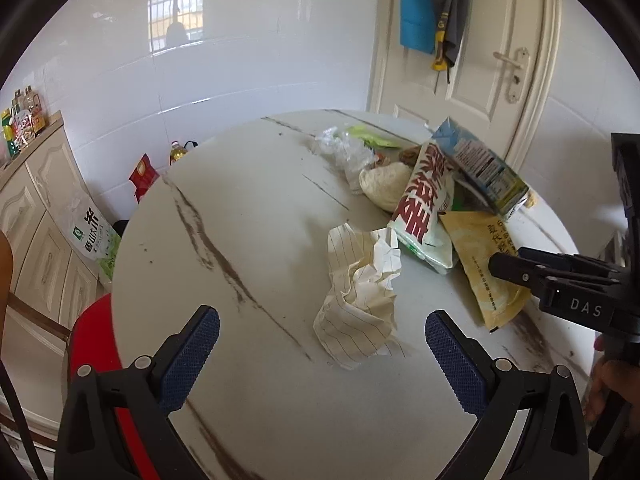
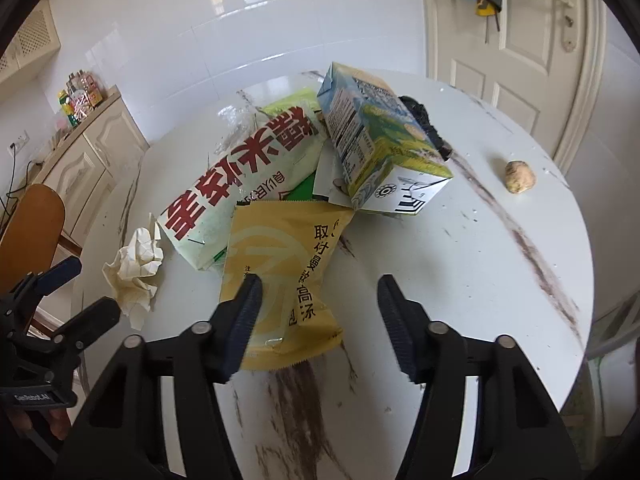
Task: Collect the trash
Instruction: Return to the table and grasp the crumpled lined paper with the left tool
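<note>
Seemingly nothing has been collected yet: every piece of trash lies on the round marble-patterned counter (image 2: 500, 280), and no bin or bag to receive it shows in either view, so the whole task looks to be ahead.

Counting from the right wrist view, I make it one yellow sachet (image 2: 280, 272) at about 6 o'clock on the counter, nearest the camera; one white-and-green packet with large red characters (image 2: 240, 184) leaning toward 9 o'clock of the sachet; one milk carton (image 2: 380, 148) lying on its side on top of the heap near the centre; one crumpled lined paper (image 2: 134, 268) at 8 o'clock, apart from the heap; and one small brownish lump (image 2: 519, 176) alone at 3 o'clock. A dark crumpled thing (image 2: 424, 120) sits behind the carton. The left wrist view adds one wad of clear plastic (image 1: 344, 152) and one pale round wad (image 1: 384, 188) at the far side of the heap; more may be buried underneath.

The right gripper (image 2: 320, 292) has its fingers moderately apart, the left one over the sachet's near end, gripping nothing that I can see. The left gripper (image 1: 322, 328) has its fingers wide, bracketing the lined paper from above without pressing it.
</note>
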`<state>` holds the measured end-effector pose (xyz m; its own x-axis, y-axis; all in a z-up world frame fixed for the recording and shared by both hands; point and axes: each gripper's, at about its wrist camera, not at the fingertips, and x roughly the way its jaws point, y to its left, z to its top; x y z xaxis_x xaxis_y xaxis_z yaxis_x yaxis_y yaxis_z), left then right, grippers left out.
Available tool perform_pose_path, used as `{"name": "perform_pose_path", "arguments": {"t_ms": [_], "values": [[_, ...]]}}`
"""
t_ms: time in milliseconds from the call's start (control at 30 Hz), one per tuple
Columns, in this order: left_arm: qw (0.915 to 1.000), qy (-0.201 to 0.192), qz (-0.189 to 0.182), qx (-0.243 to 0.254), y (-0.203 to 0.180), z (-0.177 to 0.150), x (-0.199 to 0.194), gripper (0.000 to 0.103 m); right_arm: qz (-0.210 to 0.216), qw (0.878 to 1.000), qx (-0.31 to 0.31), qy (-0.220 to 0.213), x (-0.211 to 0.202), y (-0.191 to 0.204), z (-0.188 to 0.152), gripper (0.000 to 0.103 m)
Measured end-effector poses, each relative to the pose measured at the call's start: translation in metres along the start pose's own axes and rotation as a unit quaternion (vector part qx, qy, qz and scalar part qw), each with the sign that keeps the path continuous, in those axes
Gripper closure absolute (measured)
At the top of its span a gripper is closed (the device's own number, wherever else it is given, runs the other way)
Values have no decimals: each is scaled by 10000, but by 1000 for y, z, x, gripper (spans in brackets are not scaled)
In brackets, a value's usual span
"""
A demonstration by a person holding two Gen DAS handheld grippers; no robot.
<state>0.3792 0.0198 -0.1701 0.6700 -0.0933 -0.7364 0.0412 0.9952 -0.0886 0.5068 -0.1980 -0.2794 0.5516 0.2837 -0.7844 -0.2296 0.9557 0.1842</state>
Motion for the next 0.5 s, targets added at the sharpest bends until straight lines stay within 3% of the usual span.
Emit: {"name": "perform_pose_path", "arguments": {"t_ms": [133,333,400,467,500], "values": [[9999,113,-45,-2,-1,1,22,1,311,9995,-102,24,2,-2,0,84],[9997,239,32,-73,-4,8,41,3,635,9979,-17,-89,-3,-13,-5,87],[9995,276,-2,-134,-4,10,47,18,738,9971,74,-152,-8,-19,-8,87],[9996,225,101,-96,-3,11,46,47,831,9962,129,-219,-15,-23,-10,87],[9997,213,142,-47,-3,10,45,53,853,9959,146,-255,-19,-24,-10,87]]}}
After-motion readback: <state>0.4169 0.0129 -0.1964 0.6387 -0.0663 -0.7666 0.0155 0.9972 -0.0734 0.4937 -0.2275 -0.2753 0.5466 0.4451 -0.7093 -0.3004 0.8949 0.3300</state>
